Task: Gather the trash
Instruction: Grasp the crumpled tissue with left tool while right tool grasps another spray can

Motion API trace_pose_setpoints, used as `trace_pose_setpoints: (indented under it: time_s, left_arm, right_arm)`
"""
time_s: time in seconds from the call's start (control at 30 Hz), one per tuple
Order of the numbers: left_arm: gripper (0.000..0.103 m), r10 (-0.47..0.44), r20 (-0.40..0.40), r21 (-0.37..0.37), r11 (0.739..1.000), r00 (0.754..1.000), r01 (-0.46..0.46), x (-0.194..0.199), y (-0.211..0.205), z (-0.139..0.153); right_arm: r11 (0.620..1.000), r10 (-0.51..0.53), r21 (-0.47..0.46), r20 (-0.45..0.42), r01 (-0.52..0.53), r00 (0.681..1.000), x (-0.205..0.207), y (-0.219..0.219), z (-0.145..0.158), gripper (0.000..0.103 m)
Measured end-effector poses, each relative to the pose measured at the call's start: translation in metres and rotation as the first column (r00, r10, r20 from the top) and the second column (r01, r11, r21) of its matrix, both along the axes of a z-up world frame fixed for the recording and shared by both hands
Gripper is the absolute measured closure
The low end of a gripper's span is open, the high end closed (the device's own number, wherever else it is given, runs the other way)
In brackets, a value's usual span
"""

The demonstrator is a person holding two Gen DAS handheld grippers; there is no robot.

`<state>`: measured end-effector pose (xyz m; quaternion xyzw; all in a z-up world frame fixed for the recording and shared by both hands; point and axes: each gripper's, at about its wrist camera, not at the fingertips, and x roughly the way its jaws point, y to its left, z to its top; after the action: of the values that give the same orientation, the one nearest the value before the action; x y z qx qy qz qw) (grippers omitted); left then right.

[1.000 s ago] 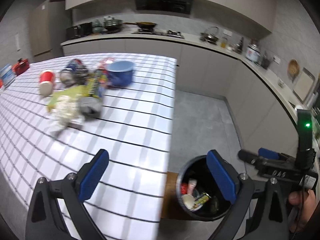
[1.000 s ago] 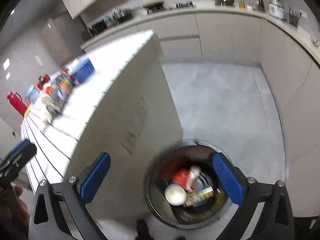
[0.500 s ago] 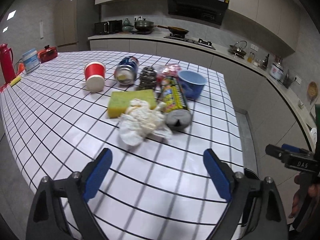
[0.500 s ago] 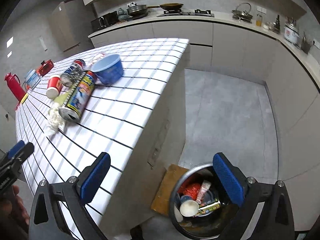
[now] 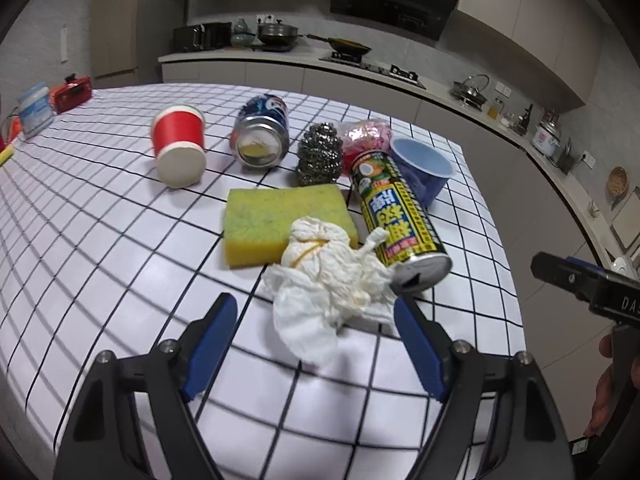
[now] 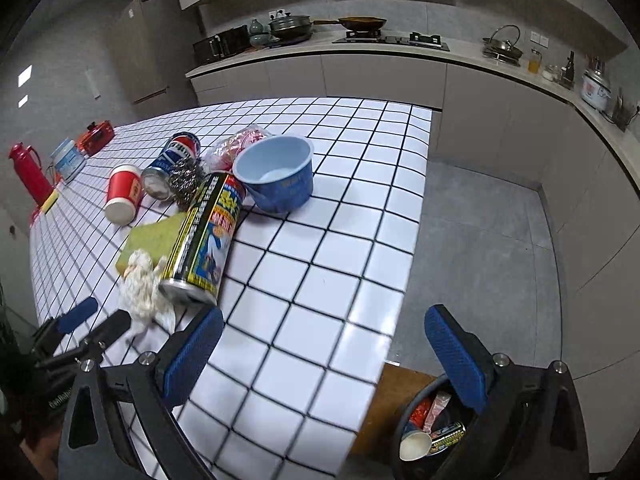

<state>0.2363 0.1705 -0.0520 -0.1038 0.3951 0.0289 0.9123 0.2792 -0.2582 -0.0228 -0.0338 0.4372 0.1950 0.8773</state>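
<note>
White tiled counter (image 5: 100, 240), black grid lines; kitchen cabinets behind. Crumpled tissue (image 5: 328, 280), white, stained, lies on counter against yellow sponge (image 5: 280, 220) and tall can (image 5: 396, 216). Left gripper (image 5: 316, 344) wide open, empty, at tissue. Right gripper (image 6: 324, 356) wide open, empty, over counter edge.

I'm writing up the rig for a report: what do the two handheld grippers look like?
Both look alike: the left gripper and right gripper have black angular frames with triangular cut-outs, silver screws at the joints and blue pads lining the fingers. Seen from the left wrist view, the right gripper's black body carries white lettering, partly cut off. A bare hand holds it.
</note>
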Motion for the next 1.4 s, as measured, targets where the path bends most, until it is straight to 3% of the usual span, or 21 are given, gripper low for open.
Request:
trace_pose_setpoints:
  time_s: [0.13, 0.2, 0.3, 0.57, 0.7, 1.07, 1.1, 1.17, 1.4]
  left_arm:
    - [0.030, -0.047, -0.024, -0.018, 0.999, 0.999, 0.046, 0.018, 0.002, -0.010]
    - [0.047, -0.069, -0.051, -0.045, 0.997, 0.996, 0.067, 0.027, 0.007, -0.019]
    - [0.060, -0.080, -0.051, -0.051, 0.996, 0.995, 0.077, 0.030, 0.016, -0.021]
    - [0.065, -0.038, -0.047, -0.040, 0.999, 0.998, 0.036, 0.023, 0.062, -0.018]
    - [0.065, -0.022, -0.049, -0.030, 0.999, 0.999, 0.020, 0.018, 0.077, -0.018]
    - [0.065, 0.022, -0.047, -0.016, 1.000, 0.999, -0.023, 0.014, 0.106, -0.018]
    - [0.065, 0.022, -0.047, -0.017, 1.000, 0.999, -0.022, 0.015, 0.107, -0.018]
    - [0.065, 0.016, -0.048, -0.014, 1.000, 0.999, -0.017, 0.018, 0.108, -0.017]
    - [0.066, 0.000, -0.038, -0.026, 1.000, 0.999, -0.001, 0.019, 0.105, -0.014]
  right_arm:
    - [1.000, -0.021, 0.002, -0.016, 0.021, 1.000, 0.009, 0.016, -0.004, 0.001]
    - [1.000, -0.029, 0.006, -0.027, 0.029, 0.999, 0.013, 0.025, -0.007, 0.001]
    - [1.000, -0.027, 0.012, -0.037, 0.028, 0.999, 0.016, 0.040, -0.010, 0.001]
    - [0.999, 0.008, 0.035, -0.050, -0.006, 0.999, 0.026, 0.085, -0.018, 0.001]
    - [0.999, 0.031, 0.042, -0.071, -0.028, 0.997, 0.033, 0.109, -0.025, 0.012]
    - [1.000, 0.026, 0.018, -0.120, -0.024, 0.992, 0.050, 0.140, -0.049, 0.019]
    - [1.000, 0.025, 0.017, -0.125, -0.023, 0.992, 0.052, 0.142, -0.050, 0.024]
    - [1.000, 0.023, -0.002, -0.124, -0.023, 0.992, 0.052, 0.143, -0.051, 0.048]
    - [0.999, 0.033, 0.013, -0.144, -0.031, 0.989, 0.046, 0.134, -0.049, 0.048]
